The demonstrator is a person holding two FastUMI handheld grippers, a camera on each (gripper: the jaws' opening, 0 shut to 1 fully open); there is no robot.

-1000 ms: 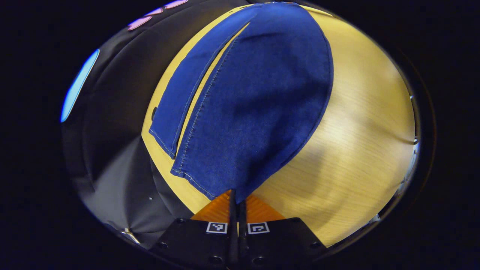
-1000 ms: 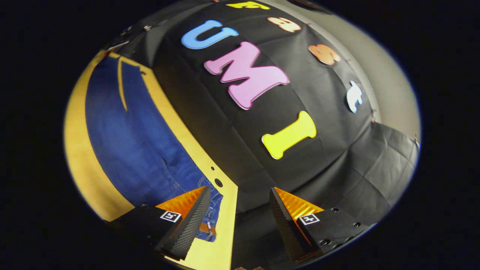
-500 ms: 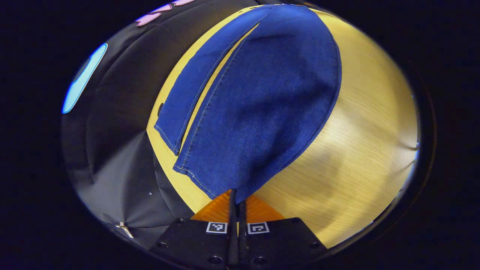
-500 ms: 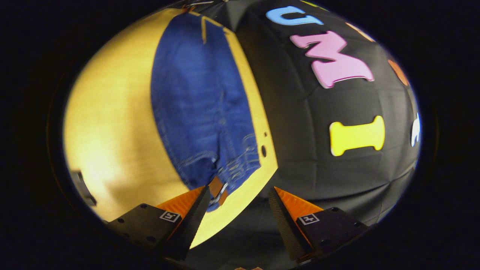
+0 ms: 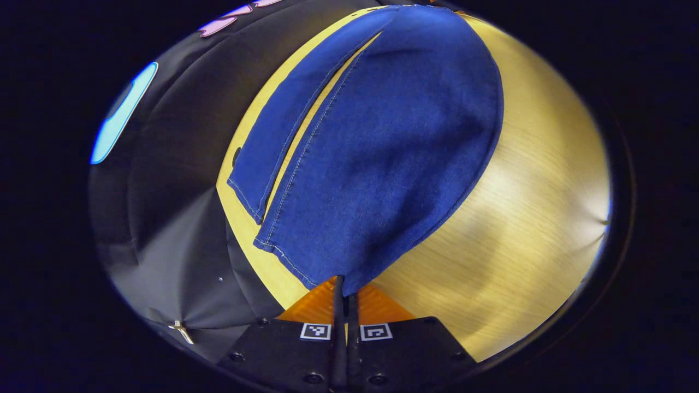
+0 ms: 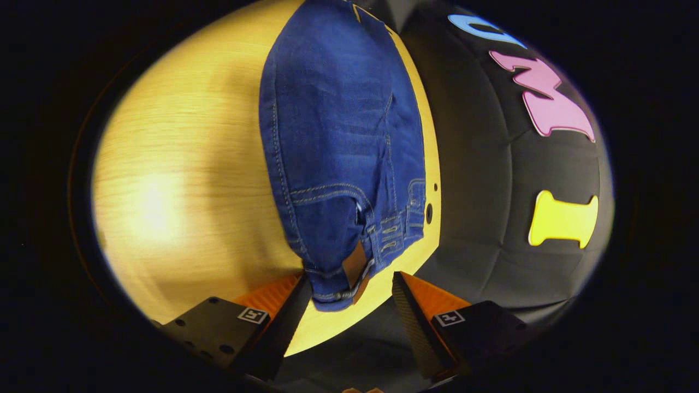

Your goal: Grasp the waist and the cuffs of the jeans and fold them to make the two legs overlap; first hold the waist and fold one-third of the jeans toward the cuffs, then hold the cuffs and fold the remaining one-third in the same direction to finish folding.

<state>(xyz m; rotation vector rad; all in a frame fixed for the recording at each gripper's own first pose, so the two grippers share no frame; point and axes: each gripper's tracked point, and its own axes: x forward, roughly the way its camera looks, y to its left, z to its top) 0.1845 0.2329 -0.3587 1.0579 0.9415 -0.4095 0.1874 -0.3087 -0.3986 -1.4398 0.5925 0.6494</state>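
Blue jeans (image 5: 377,147) lie lengthwise on a light wooden table (image 5: 524,218). In the left gripper view my left gripper (image 5: 343,284) is shut on the corner of the nearer leg's cuff, lifting that leg a little; the other leg (image 5: 284,131) lies flat to the left, its cuff free. In the right gripper view the waist end of the jeans (image 6: 349,256), with a brown patch (image 6: 354,263) and belt loops, points at me. My right gripper (image 6: 352,297) is open, the waistband's corner lying between its fingertips without either finger touching it.
The black cloth wall (image 6: 491,180) hangs close behind the table's far edge. Two small dark holes (image 6: 429,210) sit in the tabletop beside the waist. Bare wood (image 6: 180,180) spreads left of the jeans in the right gripper view.
My right gripper swung from facing the wall toward the table and came up to the waist, still open. The left gripper kept its hold on the cuff, shifting only slightly.
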